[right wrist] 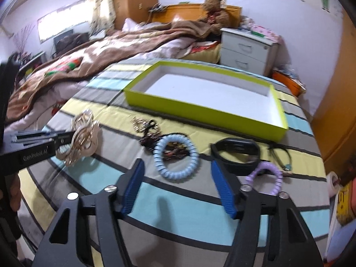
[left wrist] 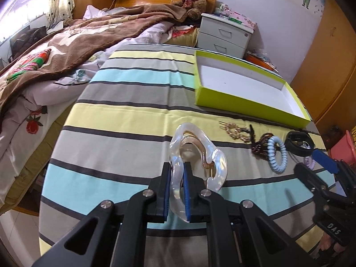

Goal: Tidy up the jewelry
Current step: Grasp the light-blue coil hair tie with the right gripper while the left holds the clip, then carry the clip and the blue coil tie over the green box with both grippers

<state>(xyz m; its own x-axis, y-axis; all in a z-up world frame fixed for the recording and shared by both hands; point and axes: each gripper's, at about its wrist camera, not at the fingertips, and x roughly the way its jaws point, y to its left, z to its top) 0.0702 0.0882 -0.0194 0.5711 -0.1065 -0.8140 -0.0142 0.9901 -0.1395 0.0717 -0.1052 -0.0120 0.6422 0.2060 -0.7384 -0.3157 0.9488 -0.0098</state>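
My left gripper [left wrist: 177, 173] is shut on a clear plastic hair claw clip [left wrist: 198, 153] and holds it above the striped cloth; it also shows in the right wrist view [right wrist: 82, 138]. My right gripper [right wrist: 176, 173] is open and empty, just in front of a light blue spiral hair tie [right wrist: 175, 158]. Beyond lie a gold chain piece [right wrist: 144, 122], a dark beaded bracelet [right wrist: 155, 142], a black band [right wrist: 235, 153] and a purple spiral tie [right wrist: 267, 178]. The lime green box [right wrist: 200, 109], white inside, sits behind them with nothing in it.
The table carries a striped cloth [left wrist: 124, 115]. A bed with a brown blanket [left wrist: 77, 44] lies to the left. A white drawer unit [left wrist: 224, 35] stands behind the box. A thin black cord with a small pendant [right wrist: 280, 155] lies right of the black band.
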